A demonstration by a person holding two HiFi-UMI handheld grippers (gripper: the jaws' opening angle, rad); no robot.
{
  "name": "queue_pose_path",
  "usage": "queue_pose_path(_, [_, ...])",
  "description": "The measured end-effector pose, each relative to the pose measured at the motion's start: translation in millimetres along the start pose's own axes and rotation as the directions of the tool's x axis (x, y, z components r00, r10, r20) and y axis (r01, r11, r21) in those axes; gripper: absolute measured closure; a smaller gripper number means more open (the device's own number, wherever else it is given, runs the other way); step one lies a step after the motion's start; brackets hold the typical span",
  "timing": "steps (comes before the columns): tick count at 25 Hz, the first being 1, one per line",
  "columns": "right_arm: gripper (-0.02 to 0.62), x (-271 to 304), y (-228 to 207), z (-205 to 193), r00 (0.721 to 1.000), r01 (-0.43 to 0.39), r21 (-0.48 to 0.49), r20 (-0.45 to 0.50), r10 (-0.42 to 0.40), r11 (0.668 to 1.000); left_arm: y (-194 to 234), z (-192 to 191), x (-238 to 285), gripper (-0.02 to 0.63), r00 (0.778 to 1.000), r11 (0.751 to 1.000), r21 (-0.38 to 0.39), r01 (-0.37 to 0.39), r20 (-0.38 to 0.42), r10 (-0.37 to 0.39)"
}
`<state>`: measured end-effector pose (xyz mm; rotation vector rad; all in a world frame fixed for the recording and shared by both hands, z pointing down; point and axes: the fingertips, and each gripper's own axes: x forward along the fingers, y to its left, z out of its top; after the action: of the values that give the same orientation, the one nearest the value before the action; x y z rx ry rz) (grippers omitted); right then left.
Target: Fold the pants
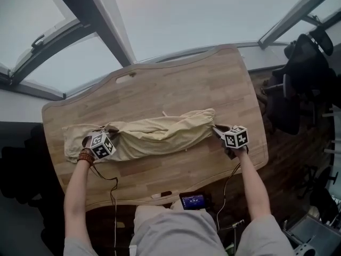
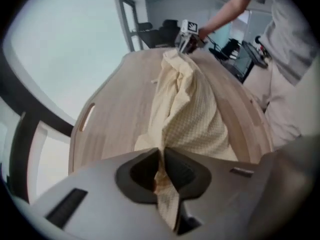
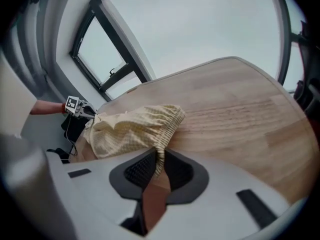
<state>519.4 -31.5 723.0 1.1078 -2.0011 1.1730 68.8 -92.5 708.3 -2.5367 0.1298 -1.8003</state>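
Note:
Pale yellow pants [image 1: 160,135] lie bunched in a long roll across the wooden table [image 1: 186,84]. My left gripper [image 1: 105,131] is over their left part, a short way in from the leg end, and is shut on a pinch of cloth. In the left gripper view the fabric [image 2: 190,109] runs from the jaws [image 2: 161,169] away to the right gripper [image 2: 186,40]. My right gripper [image 1: 218,131] is shut on the gathered waistband at the right end. In the right gripper view the ribbed edge [image 3: 165,119] drops between the jaws [image 3: 160,166].
A small device with a lit screen [image 1: 193,200] lies at the table's near edge, with cables trailing from both grippers. Black office chairs [image 1: 301,73] stand to the right of the table. Window frames run behind it. A slot handle [image 1: 125,78] is cut in the far left.

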Motion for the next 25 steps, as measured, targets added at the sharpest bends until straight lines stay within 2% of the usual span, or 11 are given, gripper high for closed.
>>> queue_pose_path(3, [0.552, -23.6, -8.1, -1.0, 0.999, 0.028, 0.000, 0.041, -0.028, 1.000, 2.3, -0.2, -36.2, 0.566, 0.990, 0.990, -0.098, -0.100, 0.091, 0.109])
queue_pose_path(7, [0.535, -38.7, -24.1, -18.5, 0.993, 0.113, -0.015, 0.018, -0.113, 0.993, 13.7, -34.3, -34.6, 0.532, 0.972, 0.927, -0.305, -0.216, 0.020, 0.233])
queue_pose_path(9, [0.487, -44.3, -19.4, -21.0, 0.993, 0.119, -0.118, 0.010, -0.118, 0.986, 10.7, -42.5, -29.4, 0.416, 0.977, 0.918, -0.347, -0.194, 0.015, 0.213])
queue_pose_path(11, [0.442, -54.7, -3.4, -2.3, 0.995, 0.099, -0.287, 0.045, -0.089, 0.953, 8.1, -40.8, -37.4, 0.400, 0.976, 0.928, -0.326, -0.180, 0.058, 0.209])
queue_pose_path(14, [0.457, -50.8, 33.2, 54.8, 0.995, 0.082, -0.560, 0.092, -0.037, 0.824, 6.4, -56.5, -44.6, 0.402, 0.978, 0.949, -0.251, -0.190, 0.036, 0.205])
queue_pose_path(15, [0.457, -39.5, 49.0, 69.2, 0.998, 0.059, -0.656, 0.063, -0.024, 0.752, 5.8, -68.0, -43.2, 0.402, 0.979, 0.955, -0.221, -0.200, 0.006, 0.206])
queue_pose_path(17, [0.463, -7.4, 81.4, 82.9, 0.997, -0.044, -0.824, -0.070, -0.024, 0.565, 7.6, -93.9, -37.7, 0.402, 0.977, 0.964, -0.162, -0.212, -0.060, 0.205])
queue_pose_path(18, [0.482, 9.8, 95.9, 84.0, 0.988, -0.120, -0.869, -0.152, -0.028, 0.481, 11.4, -106.7, -34.8, 0.402, 0.975, 0.969, -0.125, -0.214, -0.093, 0.203])
queue_pose_path(19, [0.488, 26.0, 108.9, 83.2, 0.973, -0.198, -0.884, -0.229, -0.025, 0.423, 17.0, -119.0, -32.6, 0.402, 0.972, 0.974, -0.084, -0.212, -0.126, 0.201])
queue_pose_path(21, [0.471, 52.3, 128.2, 79.4, 0.937, -0.322, -0.866, -0.349, -0.001, 0.383, 28.4, -138.1, -29.4, 0.402, 0.968, 0.981, -0.028, -0.194, -0.170, 0.186])
queue_pose_path(25, [0.455, 86.8, 136.6, 65.8, 0.867, -0.453, -0.804, -0.497, -0.017, 0.386, 37.6, -164.1, -16.6, 0.402, 0.969, 0.993, -0.020, -0.117, -0.223, 0.110])
